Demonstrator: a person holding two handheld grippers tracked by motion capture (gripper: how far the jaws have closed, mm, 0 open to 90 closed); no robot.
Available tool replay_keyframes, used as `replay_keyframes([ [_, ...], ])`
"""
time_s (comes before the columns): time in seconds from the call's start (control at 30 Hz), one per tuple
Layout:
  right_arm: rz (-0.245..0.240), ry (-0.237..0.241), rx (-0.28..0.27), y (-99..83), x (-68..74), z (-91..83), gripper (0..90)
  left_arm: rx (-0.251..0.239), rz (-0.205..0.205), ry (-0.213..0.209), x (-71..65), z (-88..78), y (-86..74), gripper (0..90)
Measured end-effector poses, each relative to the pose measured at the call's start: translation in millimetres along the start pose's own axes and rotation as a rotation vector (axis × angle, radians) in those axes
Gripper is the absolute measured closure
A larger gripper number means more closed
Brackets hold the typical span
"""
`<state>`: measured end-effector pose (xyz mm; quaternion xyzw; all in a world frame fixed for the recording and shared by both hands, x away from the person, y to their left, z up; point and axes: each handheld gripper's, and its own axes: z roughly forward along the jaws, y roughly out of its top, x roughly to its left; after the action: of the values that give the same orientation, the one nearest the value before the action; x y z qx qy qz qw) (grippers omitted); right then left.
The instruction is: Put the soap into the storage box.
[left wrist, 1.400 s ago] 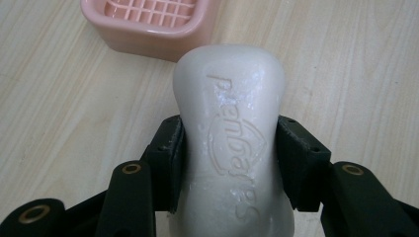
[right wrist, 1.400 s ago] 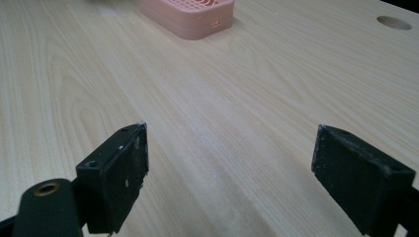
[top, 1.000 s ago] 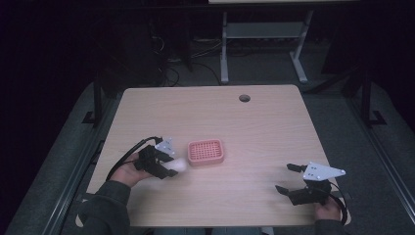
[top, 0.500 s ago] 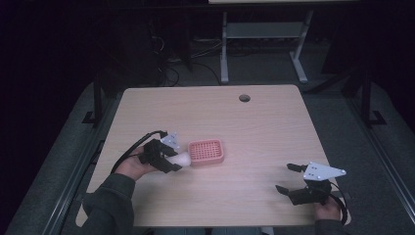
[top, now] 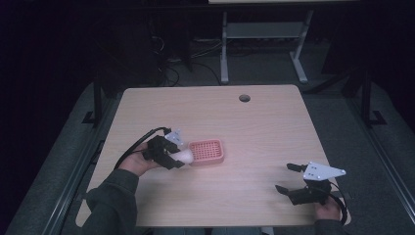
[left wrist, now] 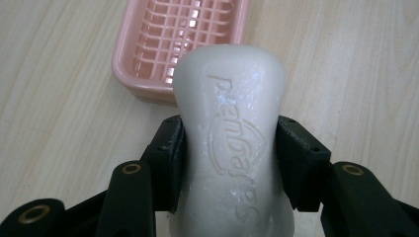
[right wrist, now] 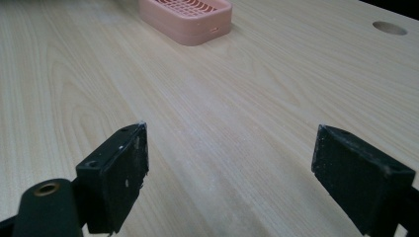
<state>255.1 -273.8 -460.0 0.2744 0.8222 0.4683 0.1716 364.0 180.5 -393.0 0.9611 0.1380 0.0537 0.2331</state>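
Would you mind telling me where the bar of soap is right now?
The white soap bar is clamped in the left tool, on the table's left side, just short of the pink soap dish.

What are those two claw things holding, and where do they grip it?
The left gripper clamps a white soap bar across its middle. The right gripper holds nothing.

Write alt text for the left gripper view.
A white bar of soap with embossed lettering is clamped between the left gripper's two black jaws. Just beyond it, a pink slotted soap dish sits on the pale wooden table.
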Motion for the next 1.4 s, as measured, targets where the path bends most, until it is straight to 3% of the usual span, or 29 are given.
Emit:
replay_keyframes([
  [1.13, 0.008, 0.002, -0.015, -0.2, -1.3, -2.7, 13.6, 0.023, 0.038, -0.016, 19.6, 14.9, 42.9, 49.1],
  [1.4, 0.008, 0.001, -0.020, -0.2, -1.7, -3.1, 13.6, 0.024, 0.037, -0.022, 22.7, 19.2, 47.1, 49.1],
])
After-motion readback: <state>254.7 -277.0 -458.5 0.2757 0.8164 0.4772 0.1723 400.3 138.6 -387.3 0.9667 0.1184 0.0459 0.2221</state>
